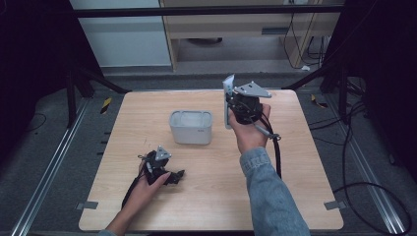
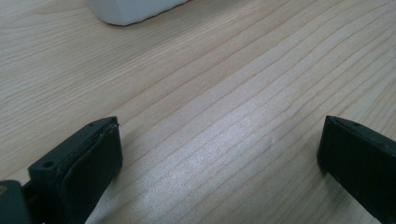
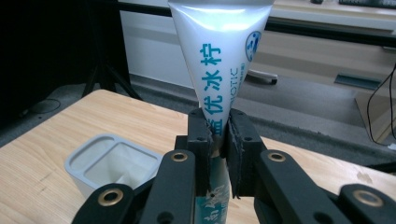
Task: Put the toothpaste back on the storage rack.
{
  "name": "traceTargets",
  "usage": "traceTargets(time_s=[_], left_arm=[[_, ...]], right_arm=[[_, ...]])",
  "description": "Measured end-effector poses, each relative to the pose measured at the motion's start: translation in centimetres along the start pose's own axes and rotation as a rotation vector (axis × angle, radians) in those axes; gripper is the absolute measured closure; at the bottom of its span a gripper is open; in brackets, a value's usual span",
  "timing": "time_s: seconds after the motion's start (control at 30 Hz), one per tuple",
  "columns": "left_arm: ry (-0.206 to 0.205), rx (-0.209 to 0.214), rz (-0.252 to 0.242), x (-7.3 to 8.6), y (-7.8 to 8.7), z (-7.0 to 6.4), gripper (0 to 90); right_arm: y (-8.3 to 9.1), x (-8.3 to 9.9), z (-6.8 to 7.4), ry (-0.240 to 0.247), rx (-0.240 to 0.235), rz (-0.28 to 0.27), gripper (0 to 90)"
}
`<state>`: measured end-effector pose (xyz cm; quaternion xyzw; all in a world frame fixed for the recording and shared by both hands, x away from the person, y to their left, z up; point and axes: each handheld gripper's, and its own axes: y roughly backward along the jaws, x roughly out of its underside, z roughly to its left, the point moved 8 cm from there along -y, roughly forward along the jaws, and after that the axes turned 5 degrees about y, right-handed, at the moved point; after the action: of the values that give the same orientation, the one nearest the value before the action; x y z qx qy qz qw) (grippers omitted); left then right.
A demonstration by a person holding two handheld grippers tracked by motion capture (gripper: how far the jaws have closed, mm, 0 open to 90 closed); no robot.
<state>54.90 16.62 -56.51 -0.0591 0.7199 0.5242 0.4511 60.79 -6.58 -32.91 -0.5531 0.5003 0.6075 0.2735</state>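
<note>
Where tongs (image 3: 217, 135) pinch: tube (image 3: 219, 56) lettering (blue)

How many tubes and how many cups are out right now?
1 tube, upright and clamped in the right gripper above the table. 1 grey cup, at mid-table, left of that gripper. The left gripper is open.

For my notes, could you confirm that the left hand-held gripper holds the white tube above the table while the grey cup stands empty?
Not quite: the right hand-held gripper is the one clamping the white tube, as the right gripper view shows. The grey cup does stand empty.
</note>
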Motion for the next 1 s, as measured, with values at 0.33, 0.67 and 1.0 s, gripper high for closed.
traceTargets(time_s=[0.33,0.67,1.0], left_arm=[[-0.001,0.000,0.001,0.0,0.0,0.0,0.0],[-0.002,-0.001,0.002,0.0,0.0,0.0,0.0],[-0.001,-0.001,0.002,0.0,0.0,0.0,0.0]], right_arm=[[-1.5,-2.3,1.6,0.043,-0.028,0.000,80.9],[-3.5,-4.2,2.9,0.027,-0.063,-0.011,80.9],[-4.6,-5.0,3.7,0.016,-0.075,-0.024,80.9]])
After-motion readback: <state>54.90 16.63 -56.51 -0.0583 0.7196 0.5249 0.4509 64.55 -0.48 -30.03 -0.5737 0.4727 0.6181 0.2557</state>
